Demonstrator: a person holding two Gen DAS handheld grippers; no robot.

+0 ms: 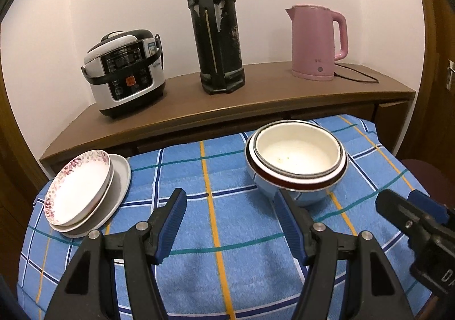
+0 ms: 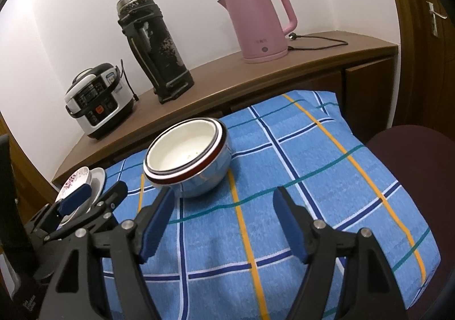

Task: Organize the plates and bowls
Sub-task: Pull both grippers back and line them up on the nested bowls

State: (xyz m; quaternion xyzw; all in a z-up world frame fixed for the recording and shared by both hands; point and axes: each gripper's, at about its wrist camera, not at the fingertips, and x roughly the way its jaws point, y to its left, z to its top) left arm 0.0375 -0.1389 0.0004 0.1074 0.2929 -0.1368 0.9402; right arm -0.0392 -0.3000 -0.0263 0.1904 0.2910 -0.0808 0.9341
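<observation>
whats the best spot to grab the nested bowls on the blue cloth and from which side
Take the nested bowls by the rim on the near side, one finger inside the top bowl and one outside the wall. The rounded outer wall looks too wide and slick to span. The right tool is open and closest, so it probably suits best.

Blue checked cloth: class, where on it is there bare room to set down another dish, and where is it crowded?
Free: the cloth right of the nested bowls, out to its right edge, and the strip between bowls and plate stack. Crowded: the far-left corner with the plates, and the near edge, where both open grippers hover.
</observation>
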